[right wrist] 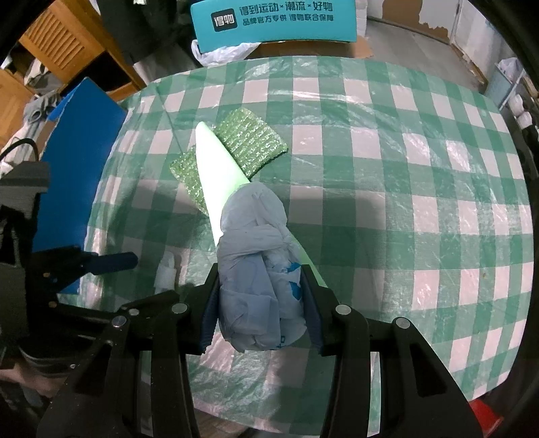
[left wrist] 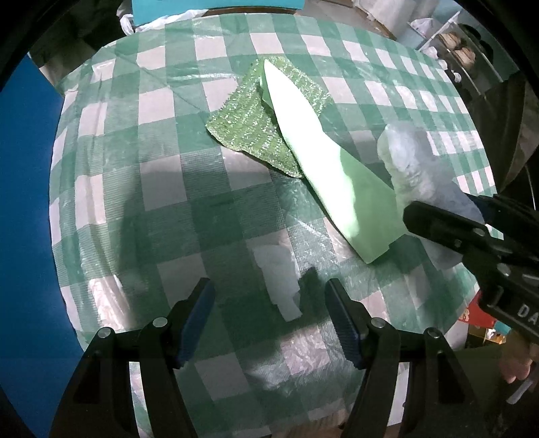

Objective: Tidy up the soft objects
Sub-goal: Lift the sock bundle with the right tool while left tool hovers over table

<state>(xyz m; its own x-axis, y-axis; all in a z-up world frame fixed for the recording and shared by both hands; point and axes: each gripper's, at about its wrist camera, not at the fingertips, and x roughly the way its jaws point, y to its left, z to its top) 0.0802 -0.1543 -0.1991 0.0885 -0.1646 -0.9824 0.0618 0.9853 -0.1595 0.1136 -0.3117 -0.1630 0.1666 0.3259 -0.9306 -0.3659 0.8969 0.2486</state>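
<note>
My right gripper [right wrist: 261, 293] is shut on a crumpled pale blue plastic bag [right wrist: 256, 256], held above the table; the bag also shows in the left wrist view [left wrist: 414, 168] by the right gripper's black fingers [left wrist: 448, 229]. A pale green foam sheet [left wrist: 323, 165] hangs or leans along the bag, its tip over a sparkly green scouring cloth [left wrist: 249, 128] that lies flat on the table. Both show in the right wrist view, the foam sheet [right wrist: 215, 161] and the cloth [right wrist: 252, 145]. My left gripper [left wrist: 269, 303] is open and empty, low over the near part of the table.
A round table with a green and white checked cloth [right wrist: 404, 168] under clear plastic. A blue panel [right wrist: 77, 161] stands at its left edge. A teal box [right wrist: 273, 20] sits beyond the far edge. Wooden furniture [right wrist: 57, 43] at far left, shelves [left wrist: 454, 43] at right.
</note>
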